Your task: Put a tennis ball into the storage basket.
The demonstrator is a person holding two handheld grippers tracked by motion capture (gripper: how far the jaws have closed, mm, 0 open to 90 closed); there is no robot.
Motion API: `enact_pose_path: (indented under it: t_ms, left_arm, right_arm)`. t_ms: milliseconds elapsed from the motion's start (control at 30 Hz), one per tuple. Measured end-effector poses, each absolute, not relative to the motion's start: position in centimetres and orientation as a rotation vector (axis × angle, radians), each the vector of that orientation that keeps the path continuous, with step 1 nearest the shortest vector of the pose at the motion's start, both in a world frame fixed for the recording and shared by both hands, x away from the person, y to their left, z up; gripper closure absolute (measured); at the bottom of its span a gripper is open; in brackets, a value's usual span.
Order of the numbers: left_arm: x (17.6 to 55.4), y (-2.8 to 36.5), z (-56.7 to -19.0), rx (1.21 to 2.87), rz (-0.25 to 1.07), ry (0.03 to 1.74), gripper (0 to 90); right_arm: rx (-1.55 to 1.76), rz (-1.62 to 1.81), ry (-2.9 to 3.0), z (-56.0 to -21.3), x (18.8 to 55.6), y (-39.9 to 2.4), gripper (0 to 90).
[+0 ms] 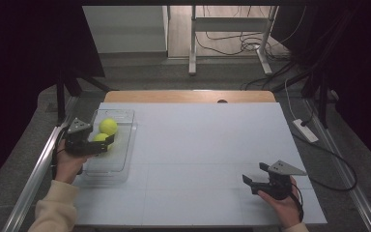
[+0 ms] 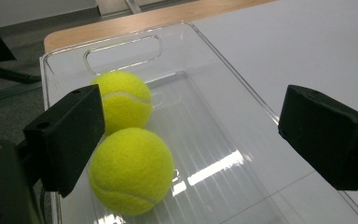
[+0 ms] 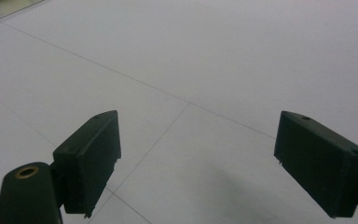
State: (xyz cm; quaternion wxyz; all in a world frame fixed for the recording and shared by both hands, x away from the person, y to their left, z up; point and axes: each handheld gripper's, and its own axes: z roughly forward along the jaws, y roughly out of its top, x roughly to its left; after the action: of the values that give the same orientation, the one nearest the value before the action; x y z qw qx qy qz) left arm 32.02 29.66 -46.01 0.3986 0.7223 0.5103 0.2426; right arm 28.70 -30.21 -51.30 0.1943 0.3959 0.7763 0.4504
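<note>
Tennis balls: two sitting in clear tray (image 1: pixel 127 145) at L edge of white table (image 1: pixel 207 159). Far ball (image 1: pixel 108 126) lying toward tray's handle end; near ball (image 1: pixel 101 138) touching it, just in front.

L gripper (image 1: pixel 107 143) hovering over tray w/ jaws spread wide, gripping nothing. In left gripper view near ball (image 2: pixel 131 170) is sitting low-left, close beside L jaw, not centred in the gap; far ball (image 2: pixel 123 100) is peeking out behind same jaw. Contact jaw-to-ball: can't tell.

Centre of table: bare.

R gripper (image 1: pixel 253 181) idling near R-front corner, well apart from tray, jaws also wide, holding nothing. Right gripper view is looking at plain table top (image 3: pixel 205 70).

Step (judgement): L hand is either lining up on near ball or has just let it go into tray – stills aren't settling which. If picking: next move is needing a shift toward the ball so it sits between both jaws, then dropping lower and closing. Risk: ball rolling off along ribbed tray floor if nudged by one jaw first.
</note>
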Motion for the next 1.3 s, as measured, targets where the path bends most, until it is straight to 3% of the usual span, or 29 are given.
enact_pose_path:
  t_ms: [833,1300]
  left_arm:
    - [29.0,26.6,-45.1,1.813,0.538,1.130,8.0]
    - [26.6,24.4,-46.4,1.821,0.520,1.057,8.1]
  right_arm:
    - [1.115,1.293,2.185,-51.5,28.8,-30.4,14.6]
    - [1.112,1.297,2.169,-51.1,28.6,-30.7,14.5]
